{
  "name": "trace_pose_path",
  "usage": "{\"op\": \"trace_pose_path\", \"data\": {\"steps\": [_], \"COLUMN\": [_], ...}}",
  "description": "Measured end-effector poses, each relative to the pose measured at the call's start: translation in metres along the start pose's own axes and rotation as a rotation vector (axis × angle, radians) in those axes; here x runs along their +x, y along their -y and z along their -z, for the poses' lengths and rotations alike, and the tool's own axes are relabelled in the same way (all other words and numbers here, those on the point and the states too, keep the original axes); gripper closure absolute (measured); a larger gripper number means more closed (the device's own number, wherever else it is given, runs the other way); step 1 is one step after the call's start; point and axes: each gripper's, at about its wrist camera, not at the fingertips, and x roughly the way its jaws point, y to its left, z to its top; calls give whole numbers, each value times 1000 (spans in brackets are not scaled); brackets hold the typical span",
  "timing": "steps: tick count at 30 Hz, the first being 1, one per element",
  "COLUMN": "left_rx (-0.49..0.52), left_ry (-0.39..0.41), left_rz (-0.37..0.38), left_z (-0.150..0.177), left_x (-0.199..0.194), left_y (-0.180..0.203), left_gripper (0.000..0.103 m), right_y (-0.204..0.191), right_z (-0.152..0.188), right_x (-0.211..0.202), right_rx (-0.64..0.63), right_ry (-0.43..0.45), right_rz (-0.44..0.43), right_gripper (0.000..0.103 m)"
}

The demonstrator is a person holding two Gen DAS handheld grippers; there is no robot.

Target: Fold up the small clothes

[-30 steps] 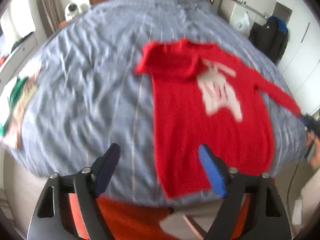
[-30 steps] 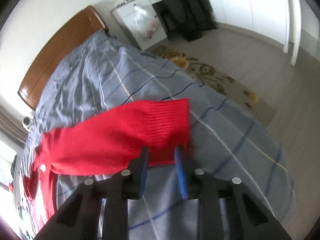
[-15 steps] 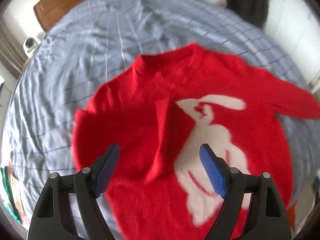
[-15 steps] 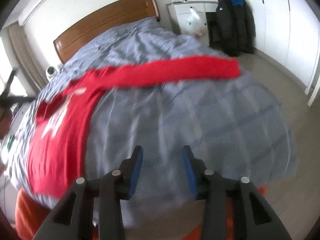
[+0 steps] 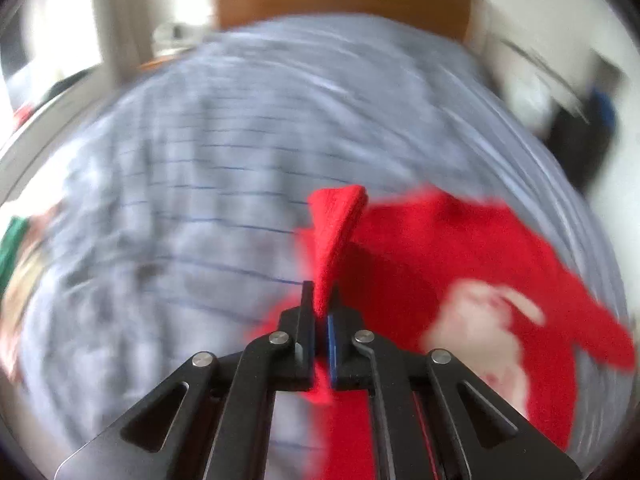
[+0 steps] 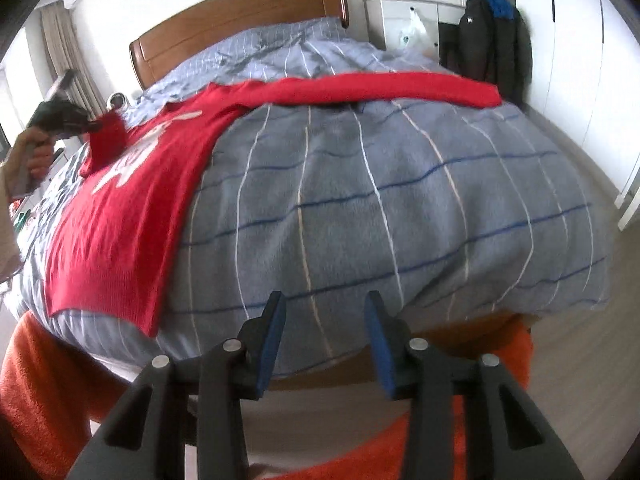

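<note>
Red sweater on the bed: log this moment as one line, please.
left gripper: shut on red sweater sleeve, lifted | right gripper: open, empty, off bed edge | other sleeve: flat, outstretched

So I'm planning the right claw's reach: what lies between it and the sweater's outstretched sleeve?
In the right wrist view, only bare striped duvet lies between the open right claw and the red sleeve.

Left wrist view smeared w/ motion blur: bed (image 5: 224,184) stripes and white motif (image 5: 480,332) on red sweater (image 5: 420,248) unreadable; green item (image 5: 10,240) cut by left edge. Sleeve tip hidden inside left claw (image 5: 320,312).
</note>
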Motion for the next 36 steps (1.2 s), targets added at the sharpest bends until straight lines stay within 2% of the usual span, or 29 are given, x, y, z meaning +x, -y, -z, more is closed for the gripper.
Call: {"op": "trace_pose_path", "data": {"steps": [4, 7, 10, 13, 20, 24, 25, 26, 27, 28, 29, 30, 32, 34, 36], "left_rx": [-189, -340, -448, -500, -493, -436, -430, -420, -406, -380, -352, -299, -192, -84, -16], "left_ry": [45, 11, -69, -100, -119, -135, -143, -152, -154, -138, -115, -98, -129, -200, -269], "left_rz": [-210, -325, -333, -320, -344, -340, -332, -330, -341, -340, -317, -255, -113, 54, 164], "left_z": [8, 35, 64, 81, 88, 82, 84, 87, 91, 99, 106, 117, 141, 176, 208], "left_x": [-12, -2, 20, 36, 60, 61, 56, 49, 38, 20, 7, -10, -31, -45, -48], "left_y": [-103, -160, -197, -203, -203, -203, -203, -202, -199, -193, -186, -173, -144, -106, -74], "left_gripper": [100, 100, 100, 100, 99, 94, 88, 68, 56, 41, 39, 37, 30, 28, 28], "right_y": [-9, -21, -35, -44, -47, -46, -44, -43, -41, -37, -34, -31, -30, -34, -43], "right_z": [2, 4, 6, 8, 12, 12, 10, 9, 7, 3, 0, -3, -10, -17, -24], "right_x": [8, 15, 17, 18, 19, 20, 19, 18, 17, 14, 11, 8, 2, 0, 4], "right_rx": [1, -17, -64, -101, -115, -112, -110, -108, -105, -96, -84, -71, -53, -46, -33], "right_ry": [-6, -25, -34, -50, -72, -80, -81, -80, -78, -74, -69, -63, -57, -66, -87], "right_rz": [-20, -38, -47, -52, -42, -34, -29, -23, -20, -15, -15, -19, -45, -100, -201], "right_gripper": [62, 62, 62, 62, 62, 62, 62, 62, 62, 57, 45, 38, 36, 36, 36]}}
